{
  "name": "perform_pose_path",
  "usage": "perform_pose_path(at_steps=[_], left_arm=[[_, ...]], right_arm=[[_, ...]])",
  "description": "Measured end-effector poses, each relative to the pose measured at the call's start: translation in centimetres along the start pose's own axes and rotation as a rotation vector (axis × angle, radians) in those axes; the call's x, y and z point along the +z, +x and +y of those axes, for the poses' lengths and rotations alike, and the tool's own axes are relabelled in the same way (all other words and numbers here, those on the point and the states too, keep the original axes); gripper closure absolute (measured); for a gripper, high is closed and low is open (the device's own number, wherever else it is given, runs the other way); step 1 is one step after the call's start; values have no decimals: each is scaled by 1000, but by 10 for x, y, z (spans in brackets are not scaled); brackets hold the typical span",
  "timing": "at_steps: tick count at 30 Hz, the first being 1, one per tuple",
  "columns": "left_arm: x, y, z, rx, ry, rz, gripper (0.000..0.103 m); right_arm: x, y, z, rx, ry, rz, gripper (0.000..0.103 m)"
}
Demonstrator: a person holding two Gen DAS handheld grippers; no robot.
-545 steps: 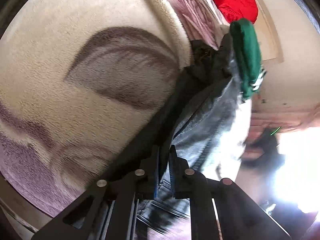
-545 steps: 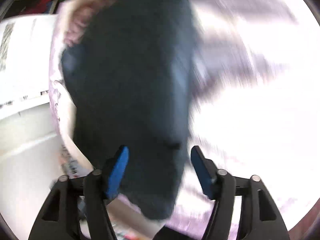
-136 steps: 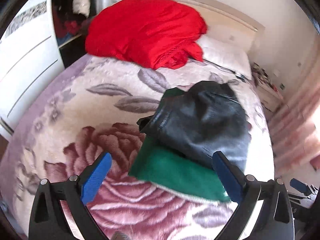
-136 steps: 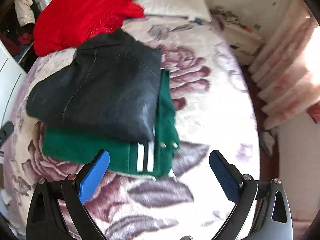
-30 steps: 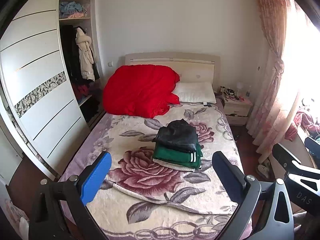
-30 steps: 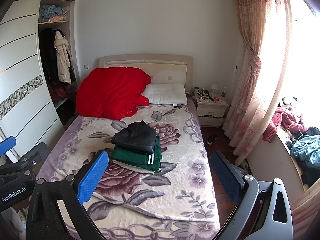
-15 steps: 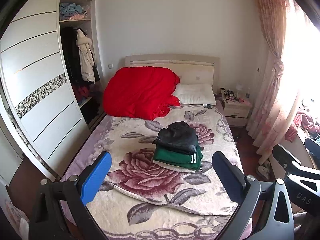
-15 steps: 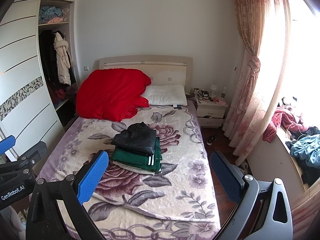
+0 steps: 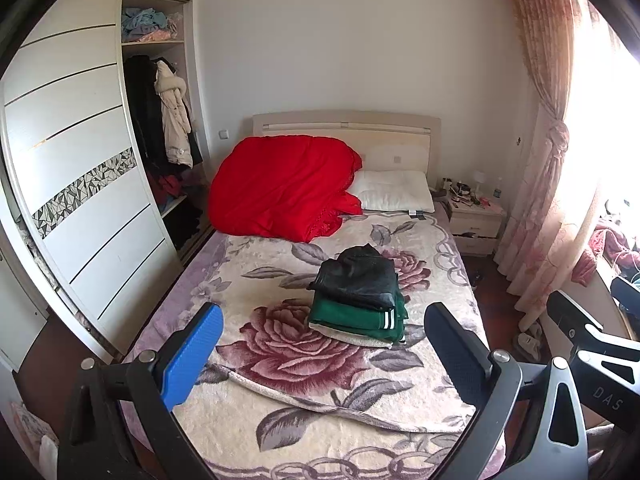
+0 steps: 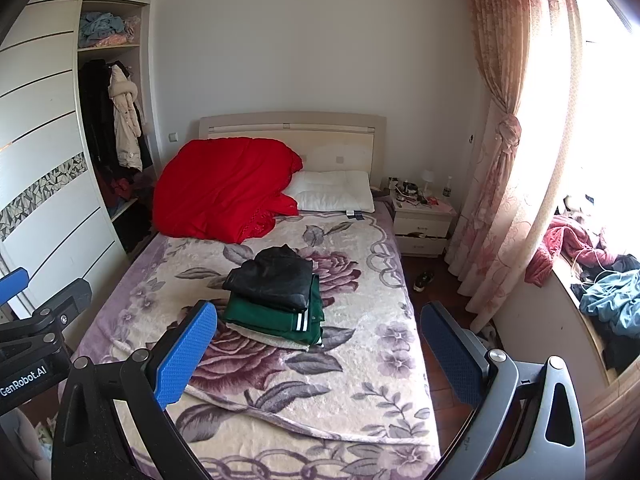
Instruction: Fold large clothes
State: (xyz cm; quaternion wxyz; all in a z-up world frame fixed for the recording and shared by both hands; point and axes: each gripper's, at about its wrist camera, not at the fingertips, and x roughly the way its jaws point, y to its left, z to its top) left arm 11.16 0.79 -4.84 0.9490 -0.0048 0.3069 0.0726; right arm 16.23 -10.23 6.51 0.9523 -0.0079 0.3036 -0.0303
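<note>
Blue-padded grippers stood released, well back from the bed.
The left gripper (image 9: 324,344) and the right gripper (image 10: 320,344) each held their fingers spread wide, grasping nothing; ahead of both, between the pads, lay the folded pile on the floral blanket (image 9: 280,360): a black jacket (image 9: 356,278) on top of a green garment (image 9: 356,318); beyond it sat a red quilt (image 9: 280,188) beside a white pillow (image 9: 394,196).

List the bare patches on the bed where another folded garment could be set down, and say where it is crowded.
Free: blanket right of the folded stack, and the foot strip before it. Crowded: head end, under red quilt and pillow.
</note>
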Motion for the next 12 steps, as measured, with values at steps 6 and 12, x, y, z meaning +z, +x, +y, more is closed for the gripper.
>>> perform_pose_path(at_steps=[6, 12], left_arm=[[1, 1, 0, 4, 4, -1, 0], [-2, -3, -1, 17, 4, -13, 0]], right_arm=[[0, -1, -1, -3, 1, -3, 0], [1, -2, -1, -3, 1, -6, 0]])
